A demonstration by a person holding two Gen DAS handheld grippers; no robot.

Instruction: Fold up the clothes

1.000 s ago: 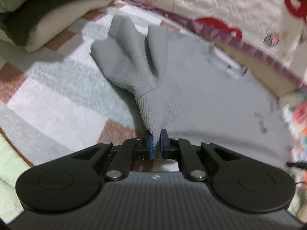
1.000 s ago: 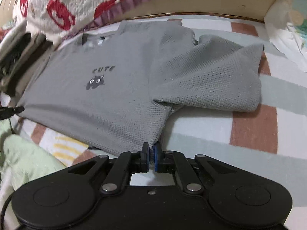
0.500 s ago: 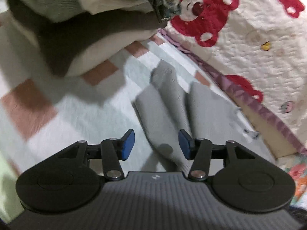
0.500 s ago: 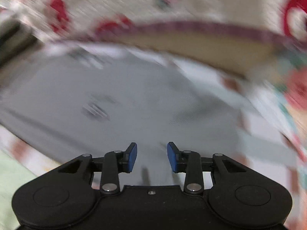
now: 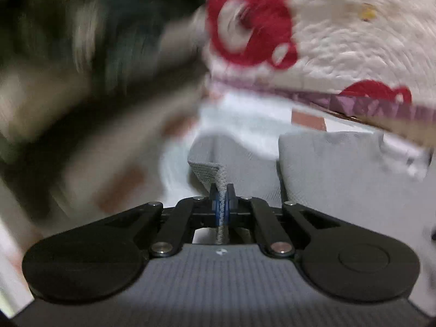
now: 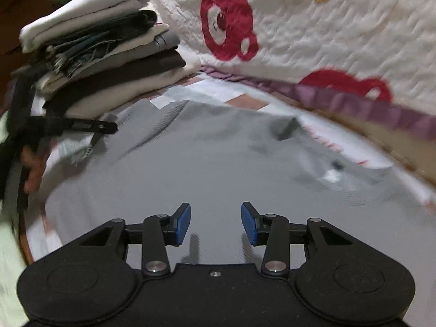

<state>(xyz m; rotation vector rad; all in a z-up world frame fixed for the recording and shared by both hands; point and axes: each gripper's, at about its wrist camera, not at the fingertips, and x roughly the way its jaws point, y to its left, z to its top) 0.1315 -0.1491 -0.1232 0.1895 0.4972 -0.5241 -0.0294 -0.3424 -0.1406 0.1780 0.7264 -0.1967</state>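
A grey waffle-knit T-shirt lies spread on the checked bed cover. My left gripper is shut on the hem of the shirt's left sleeve, which stands up between the blue pads; the shirt body lies to the right of it. My right gripper is open and empty, hovering low over the middle of the shirt. The left gripper also shows in the right wrist view at the shirt's left side. The left wrist view is blurred by motion.
A stack of folded clothes stands at the left, close to the sleeve. A white quilt with red bears rises behind the shirt, edged in purple. A pale green cloth lies at the near left.
Both grippers let go of the shirt's bottom hem and moved up the shirt. The left gripper has since shut on the left sleeve hem; the right stays open over the shirt.
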